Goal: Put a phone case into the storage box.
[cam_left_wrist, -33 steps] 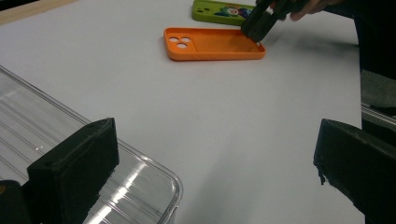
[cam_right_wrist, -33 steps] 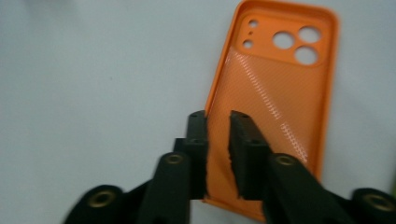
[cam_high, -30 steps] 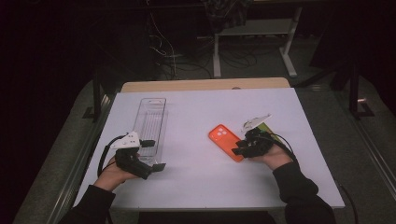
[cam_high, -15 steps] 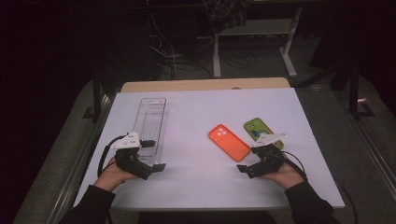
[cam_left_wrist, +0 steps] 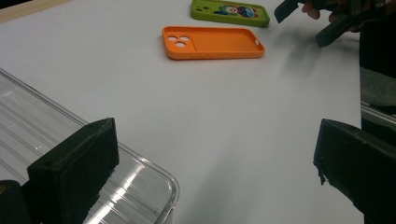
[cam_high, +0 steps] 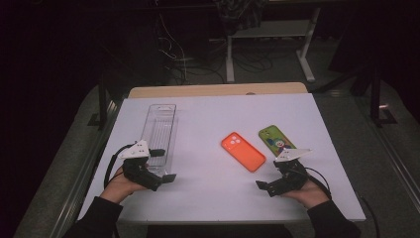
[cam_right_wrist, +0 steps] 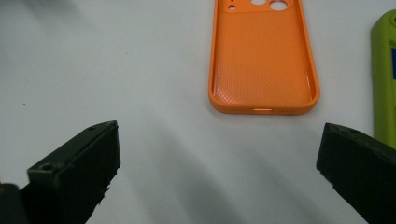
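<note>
White worktop (cam_right_wrist: 116,60), lit from above. Orange phone case (cam_right_wrist: 264,60) lay hollow side up, camera holes at the far end, near end rounded. Green phone case (cam_right_wrist: 385,79) lay just beside it at the right edge. Right gripper (cam_right_wrist: 217,168): black jaws wide apart, nothing between them, both cases beyond the tips.

Your bench (cam_high: 208,119) is lit bright from overhead, room behind nearly black. Soft shadows under the fingers (cam_right_wrist: 74,163), which blur up close. Glare streaks on the clear tray (cam_left_wrist: 140,186). Pics otherwise sharp.
</note>
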`<state>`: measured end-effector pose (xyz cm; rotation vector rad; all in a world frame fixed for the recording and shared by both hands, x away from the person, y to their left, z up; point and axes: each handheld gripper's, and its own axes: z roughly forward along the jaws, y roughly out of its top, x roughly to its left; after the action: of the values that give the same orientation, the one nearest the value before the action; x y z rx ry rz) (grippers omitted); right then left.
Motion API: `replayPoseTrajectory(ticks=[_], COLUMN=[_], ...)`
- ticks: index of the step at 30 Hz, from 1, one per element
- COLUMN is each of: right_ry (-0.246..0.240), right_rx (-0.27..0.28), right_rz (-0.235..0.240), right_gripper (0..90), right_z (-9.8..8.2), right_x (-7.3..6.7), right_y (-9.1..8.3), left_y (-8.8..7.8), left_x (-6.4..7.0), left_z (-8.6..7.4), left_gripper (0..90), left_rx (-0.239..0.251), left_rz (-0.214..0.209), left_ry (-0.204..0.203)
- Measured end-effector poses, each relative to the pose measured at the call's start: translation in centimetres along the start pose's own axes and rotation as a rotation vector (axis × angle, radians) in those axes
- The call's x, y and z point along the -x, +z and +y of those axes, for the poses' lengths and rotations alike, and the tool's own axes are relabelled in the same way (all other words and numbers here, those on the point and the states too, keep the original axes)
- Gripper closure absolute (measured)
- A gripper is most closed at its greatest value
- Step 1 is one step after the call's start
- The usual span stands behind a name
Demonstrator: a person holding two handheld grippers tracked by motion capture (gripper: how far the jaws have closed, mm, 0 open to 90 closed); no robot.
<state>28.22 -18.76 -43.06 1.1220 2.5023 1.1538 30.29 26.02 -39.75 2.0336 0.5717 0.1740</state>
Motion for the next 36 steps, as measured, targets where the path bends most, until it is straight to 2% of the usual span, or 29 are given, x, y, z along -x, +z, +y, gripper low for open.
replayPoseTrajectory(ticks=[5,12,20,22,30,36], right_ry=[-0.015,-0.004,0.019,0.018,0.035,0.043], right_rx=[0.017,-0.007,0.015,0.012,0.030,0.040], right_rz=[-0.001,-0.004,-0.019,-0.044,-0.077,-0.083], right_gripper=[0.0,0.0,0.0,0.0,0.0,0.0], right_z=[0.3,1.1,2.5,3.0,4.5,5.5], right_x=[-0.2,-0.6,0.3,0.4,0.8,1.2], right_y=[-0.3,-0.4,-0.5,-0.5,-0.8,-0.7], left_y=[0.0,0.1,0.0,0.0,0.2,0.1], left_x=[0.0,0.1,0.0,0.0,0.0,0.1], left_z=[0.0,-0.1,-0.1,-0.1,-0.2,-0.1], left_gripper=[0.0,0.0,0.0,0.0,0.0,0.0], left_rx=[-0.002,-0.005,-0.011,-0.011,-0.009,-0.010], left_rz=[0.000,-0.002,-0.002,-0.002,-0.001,0.000], left_ry=[0.001,-0.009,-0.001,-0.001,-0.004,-0.011])
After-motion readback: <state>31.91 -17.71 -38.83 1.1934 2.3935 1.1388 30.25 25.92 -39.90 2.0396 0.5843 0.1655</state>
